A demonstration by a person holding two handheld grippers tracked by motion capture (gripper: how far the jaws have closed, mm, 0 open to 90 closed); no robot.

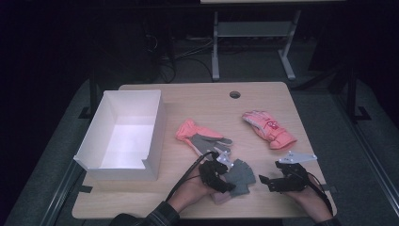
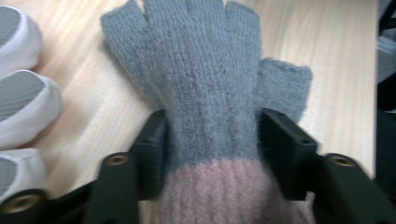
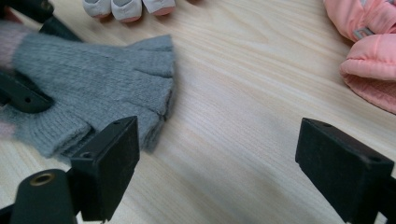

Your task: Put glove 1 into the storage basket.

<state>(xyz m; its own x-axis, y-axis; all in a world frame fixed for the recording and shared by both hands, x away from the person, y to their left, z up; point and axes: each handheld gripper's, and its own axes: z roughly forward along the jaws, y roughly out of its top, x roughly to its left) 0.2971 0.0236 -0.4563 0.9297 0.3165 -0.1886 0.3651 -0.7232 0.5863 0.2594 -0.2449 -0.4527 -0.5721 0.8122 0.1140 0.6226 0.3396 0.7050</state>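
Clamping the grey knit glove (image 2: 205,88) at its wrist, the left gripper (image 1: 221,176) has its jaws drawn in against both sides of the wool, just where the grey meets the pink cuff; the knit bulges between the pads, so I judge the grasp made. That glove lies flat on the bench (image 1: 263,101), well to the right of the white box (image 1: 123,136) and nearer the person than it. The right gripper (image 3: 217,163) hovers beyond the glove on the side away from the box, jaws wide apart with bare wood between them. A coral-and-grey glove (image 1: 200,137) lies closer to the box, a pink padded glove (image 1: 269,128) farther from it. The step in hand looks like picking up; next, presumably, comes a lift clear of the bench and a carry leftward over the box's rim, keeping the limp fingers from dragging.
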